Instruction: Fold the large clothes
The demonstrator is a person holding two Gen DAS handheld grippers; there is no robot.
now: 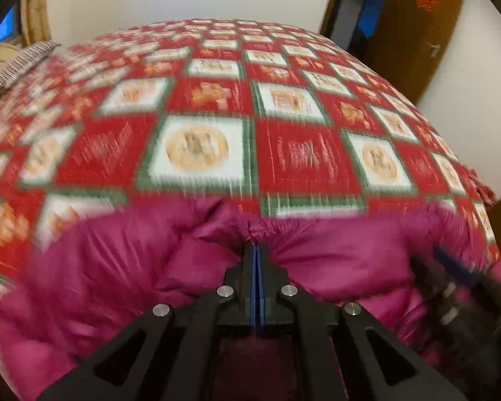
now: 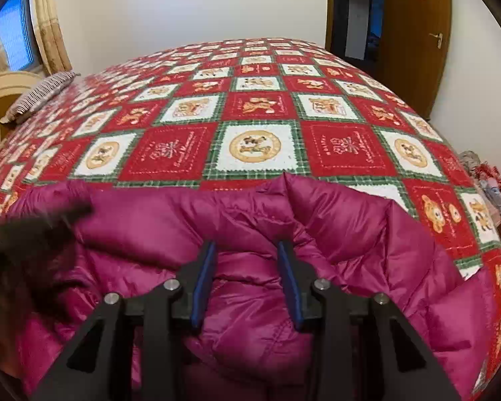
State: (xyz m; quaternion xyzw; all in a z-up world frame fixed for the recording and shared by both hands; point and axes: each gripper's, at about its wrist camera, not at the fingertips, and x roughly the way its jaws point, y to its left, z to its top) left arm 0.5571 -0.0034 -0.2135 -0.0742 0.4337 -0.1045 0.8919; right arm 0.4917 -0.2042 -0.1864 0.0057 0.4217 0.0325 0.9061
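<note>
Left gripper (image 1: 256, 250) pointed level across the bed, its blue-padded fingers pressed together on a puckered seam of the magenta puffer jacket (image 1: 133, 267), which bunched up in shiny quilted folds at the near edge of the red, white and green patchwork quilt (image 1: 300, 157). That view was motion-blurred; a dark blurred shape at its lower right looked like the other gripper.

Right gripper (image 2: 247, 250) was angled slightly downward over the jacket (image 2: 367, 234), its jaws standing wide apart and holding nothing, with glossy ridged fabric lying between and beneath the pads (image 2: 203, 284). A striped pillow (image 2: 40, 95) lay at the quilt's (image 2: 257, 107) far left corner.
</note>
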